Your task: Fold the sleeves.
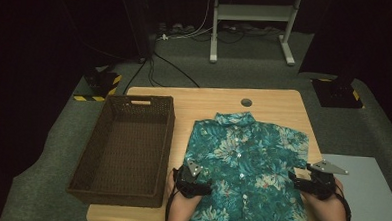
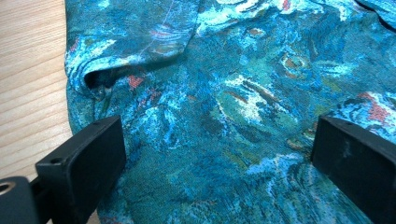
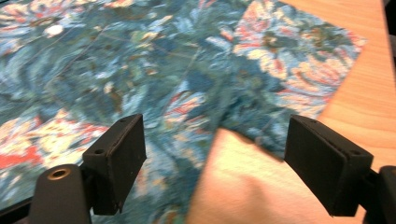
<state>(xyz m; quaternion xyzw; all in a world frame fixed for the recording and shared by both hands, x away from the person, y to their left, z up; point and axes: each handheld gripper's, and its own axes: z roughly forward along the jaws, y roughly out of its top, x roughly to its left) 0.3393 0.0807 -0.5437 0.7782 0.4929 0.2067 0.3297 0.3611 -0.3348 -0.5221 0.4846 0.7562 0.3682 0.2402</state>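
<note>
Where the one shirt (image 1: 244, 165) lies flat on the tabletop (image 1: 279, 101), it takes up the right half of the wood, buttoned front upward, collar toward the far edge and hem toward the person, so its long axis runs from near to far. It is teal with a pale and red flower print, has two short sleeves spread to either side, and a row of small white buttons runs down its middle; no label or writing can be read on it. The left tool (image 1: 193, 178) sits at the shirt's left side near the hem, and in the left gripper view its jaws stand spread wide with cloth (image 2: 219, 116) between them, a folded sleeve edge just beyond and bare wood at the left. The right tool (image 1: 315, 183) sits at the shirt's right side just below the right sleeve; in the right gripper view its jaws are likewise spread wide, over the notch where the sleeve (image 3: 299, 70) meets the body, with bare wood between them. Neither tool pinches the fabric. One dark woven basket (image 1: 127, 152), empty, stands on the left half of the tabletop just beside the shirt. One small round grey cap (image 1: 246, 102) sits in the wood beyond the collar.
</note>
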